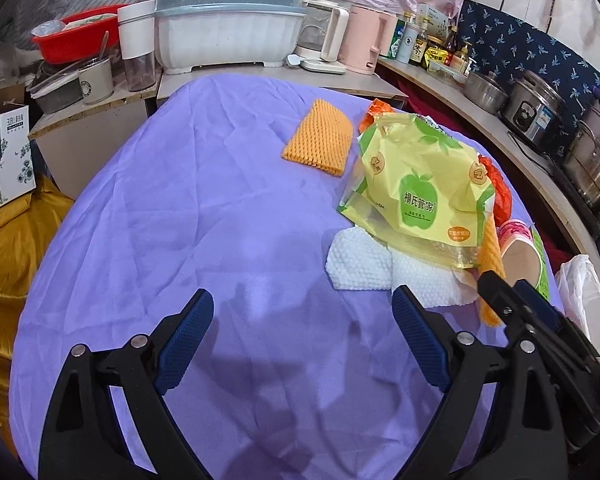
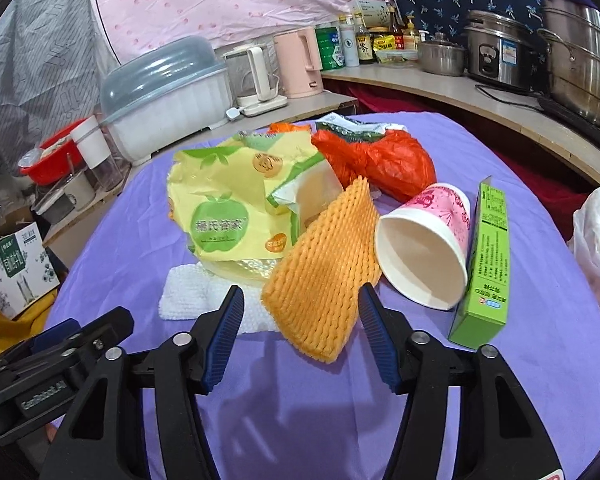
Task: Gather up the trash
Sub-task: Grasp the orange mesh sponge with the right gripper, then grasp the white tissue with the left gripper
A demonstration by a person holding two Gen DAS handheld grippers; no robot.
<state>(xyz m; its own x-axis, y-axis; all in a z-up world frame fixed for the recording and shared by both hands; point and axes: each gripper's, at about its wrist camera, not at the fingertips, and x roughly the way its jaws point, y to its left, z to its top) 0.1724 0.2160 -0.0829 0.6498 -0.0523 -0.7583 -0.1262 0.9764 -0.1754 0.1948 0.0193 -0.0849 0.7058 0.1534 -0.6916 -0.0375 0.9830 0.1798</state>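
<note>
On purple cloth (image 1: 180, 220), white tissue (image 1: 360, 264) half hidden under yellow bag (image 1: 416, 188), left gripper (image 1: 302, 312) spread wide, right gripper (image 2: 300, 304) parted around orange foam net (image 2: 324, 280), contact unclear.

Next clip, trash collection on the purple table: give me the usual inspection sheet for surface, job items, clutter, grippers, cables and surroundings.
Surface: purple cloth, wrinkled, covering the table.
Job's things: yellow-green bag lies over a white paper towel; orange foam net leans on the pile; a second foam net lies flat, apart; red plastic bag behind; paper cup on its side, mouth toward the camera; green box beside the cup.
Clutter: nothing seen besides the trash.
Grippers: left gripper open over bare cloth; right gripper open, fingers either side of the leaning net's lower end, not closed.
Cables: black cord on the counter by the rice cooker.
Surroundings: dish-rack cover, pink kettle, bottles, steel pots.
</note>
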